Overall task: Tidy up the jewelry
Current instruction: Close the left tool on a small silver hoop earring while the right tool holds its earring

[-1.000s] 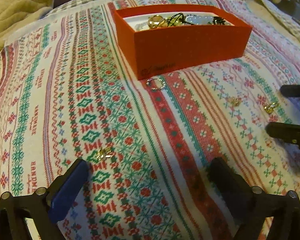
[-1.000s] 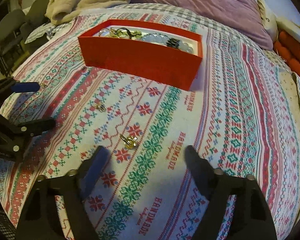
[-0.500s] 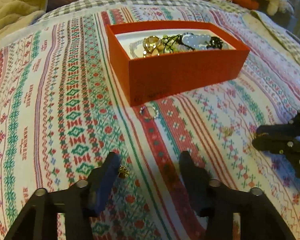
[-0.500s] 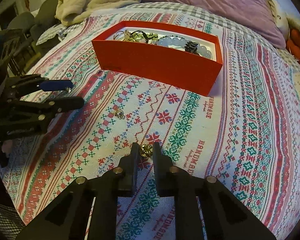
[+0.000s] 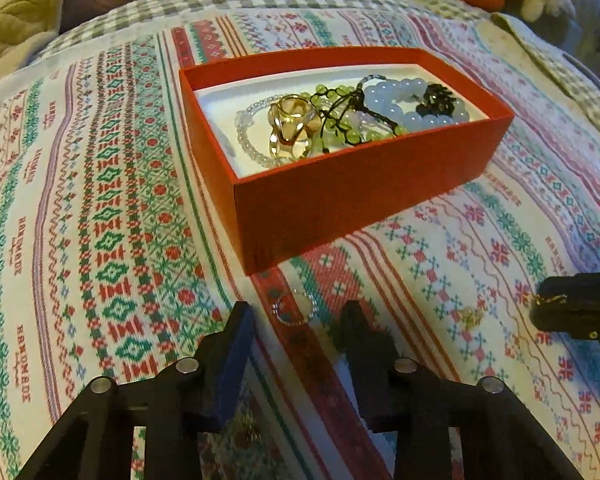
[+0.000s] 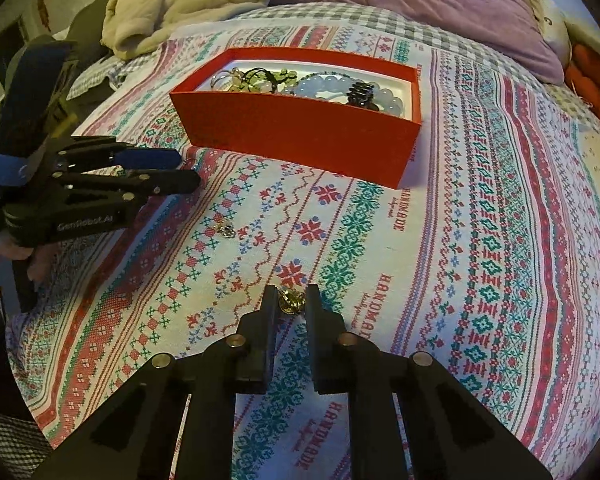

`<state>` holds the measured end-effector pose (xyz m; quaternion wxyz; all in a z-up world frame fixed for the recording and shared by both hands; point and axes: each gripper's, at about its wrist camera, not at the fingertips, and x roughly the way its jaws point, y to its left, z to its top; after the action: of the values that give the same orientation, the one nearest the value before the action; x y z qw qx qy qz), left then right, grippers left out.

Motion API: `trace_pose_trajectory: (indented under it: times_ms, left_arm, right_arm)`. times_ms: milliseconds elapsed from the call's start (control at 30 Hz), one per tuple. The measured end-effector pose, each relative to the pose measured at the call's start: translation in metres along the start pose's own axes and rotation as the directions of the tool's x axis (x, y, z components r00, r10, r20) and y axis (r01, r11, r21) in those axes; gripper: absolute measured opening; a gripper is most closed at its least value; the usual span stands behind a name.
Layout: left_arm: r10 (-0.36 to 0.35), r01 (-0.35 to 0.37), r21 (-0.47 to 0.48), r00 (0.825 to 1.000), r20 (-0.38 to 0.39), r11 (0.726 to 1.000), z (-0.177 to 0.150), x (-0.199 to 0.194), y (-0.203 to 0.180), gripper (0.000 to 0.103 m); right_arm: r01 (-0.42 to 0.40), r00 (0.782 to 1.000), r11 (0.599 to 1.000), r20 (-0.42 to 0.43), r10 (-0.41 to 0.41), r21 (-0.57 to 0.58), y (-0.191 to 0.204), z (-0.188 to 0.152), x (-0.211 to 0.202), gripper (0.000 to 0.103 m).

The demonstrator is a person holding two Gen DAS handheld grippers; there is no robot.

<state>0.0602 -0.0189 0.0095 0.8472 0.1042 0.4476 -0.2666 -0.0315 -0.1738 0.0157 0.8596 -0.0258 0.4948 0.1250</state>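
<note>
Right gripper fingers pinching gold earring on bedspread

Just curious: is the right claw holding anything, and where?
The right gripper, jaws just closed, pinches a small gold earring across its middle.

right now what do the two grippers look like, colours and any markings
Both grippers are black with long flat fingers and round silver pins at the joints. The left gripper has one blue finger, pale lettering on its body and a blue strap behind it. The right gripper shows only plain black fingers.
</note>
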Motion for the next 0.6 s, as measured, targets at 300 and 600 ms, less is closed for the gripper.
trace_pose_trajectory:
  times_ms: [300,600]
  left_arm:
    - [0.01,-0.01,0.033,1.0,0.001,0.999,0.0,0.002,-0.005,0.022]
    - [0.013,-0.013,0.053,1.0,-0.013,0.999,0.0,-0.002,-0.007,0.017]
  right_arm:
    - [0.002,1.0,0.999,-0.001,-0.002,0.033,-0.01,-0.003,-0.004,0.014]
    - [0.013,1.0,0.999,0.02,-0.014,0.05,-0.016,0.006,-0.011,0.014]
